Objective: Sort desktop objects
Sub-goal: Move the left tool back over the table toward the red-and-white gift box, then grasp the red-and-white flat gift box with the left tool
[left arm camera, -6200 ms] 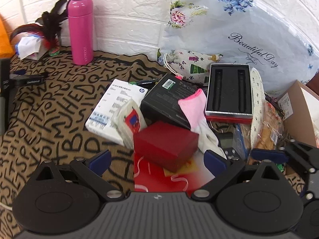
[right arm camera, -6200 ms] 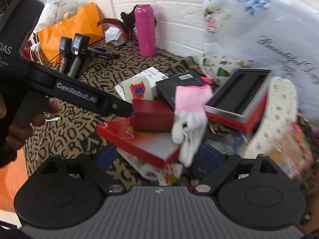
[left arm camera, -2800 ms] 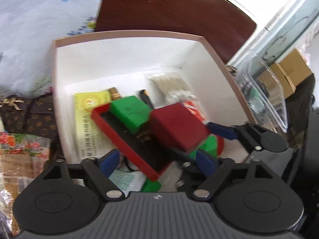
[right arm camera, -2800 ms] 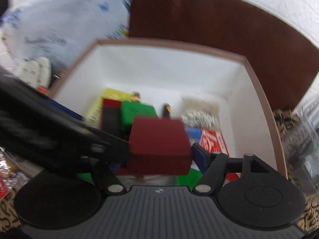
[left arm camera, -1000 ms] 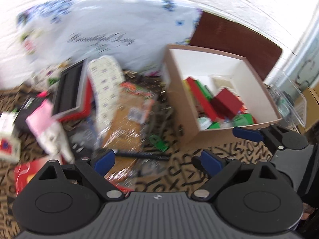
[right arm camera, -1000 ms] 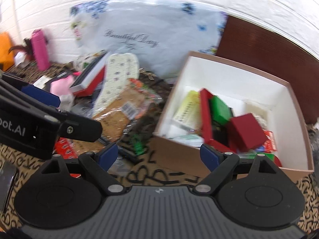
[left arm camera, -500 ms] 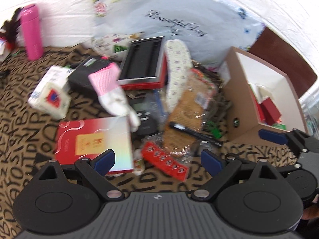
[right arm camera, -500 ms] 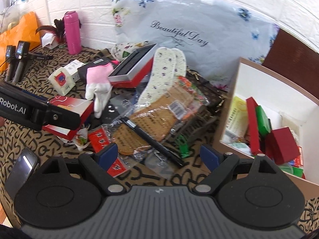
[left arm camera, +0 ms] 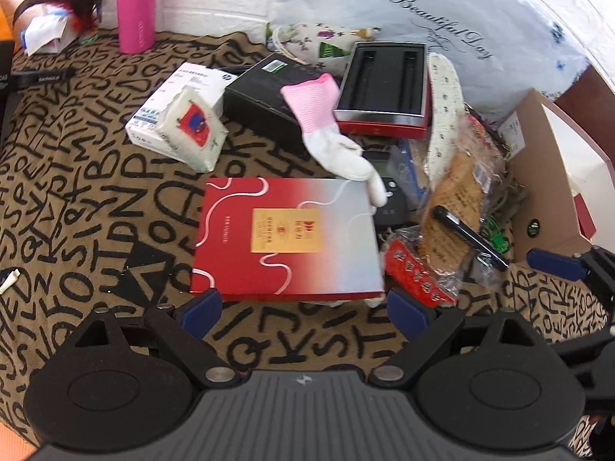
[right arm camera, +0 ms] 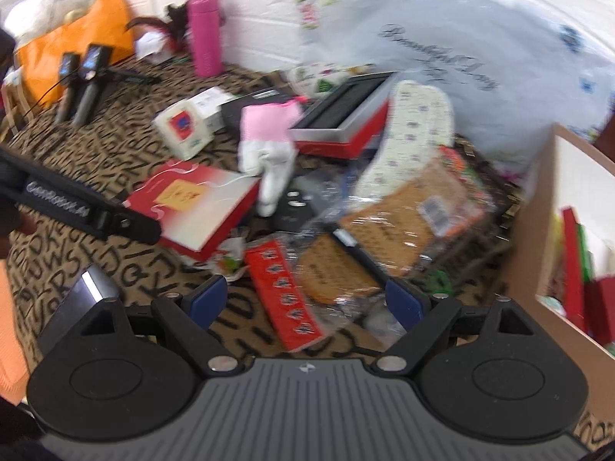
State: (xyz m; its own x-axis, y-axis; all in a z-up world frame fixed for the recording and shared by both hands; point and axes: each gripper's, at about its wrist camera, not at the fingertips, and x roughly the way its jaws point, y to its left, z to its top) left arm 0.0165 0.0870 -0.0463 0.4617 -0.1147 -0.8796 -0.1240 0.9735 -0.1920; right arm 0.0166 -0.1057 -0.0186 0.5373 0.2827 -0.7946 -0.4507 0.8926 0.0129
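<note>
My left gripper (left arm camera: 303, 309) is open just short of a flat red-and-silver gift box (left arm camera: 286, 238) on the letter-print cloth, holding nothing. A pink-and-white glove (left arm camera: 330, 126) rests its fingers on the box's far corner. My right gripper (right arm camera: 305, 299) is open and holds nothing; between its tips lies a red strip packet (right arm camera: 286, 296), with a black pen (right arm camera: 357, 253) on crinkly brown packets just beyond. The gift box (right arm camera: 196, 203) lies to the left there. At the right, the cardboard box (right arm camera: 526, 238) holds a small red box (right arm camera: 603, 307).
Behind the gift box are a tissue pack (left arm camera: 190, 128), a white carton (left arm camera: 184, 84), a black box (left arm camera: 265, 92), a red tray (left arm camera: 384, 84) and an insole (left arm camera: 442, 107). A pink bottle (left arm camera: 136, 4) stands by the wall. A phone (right arm camera: 82, 299) lies front left.
Both grippers carried the small red box from the pile into the cardboard box and let it go. Since then they have swung back left over the pile, both open.
</note>
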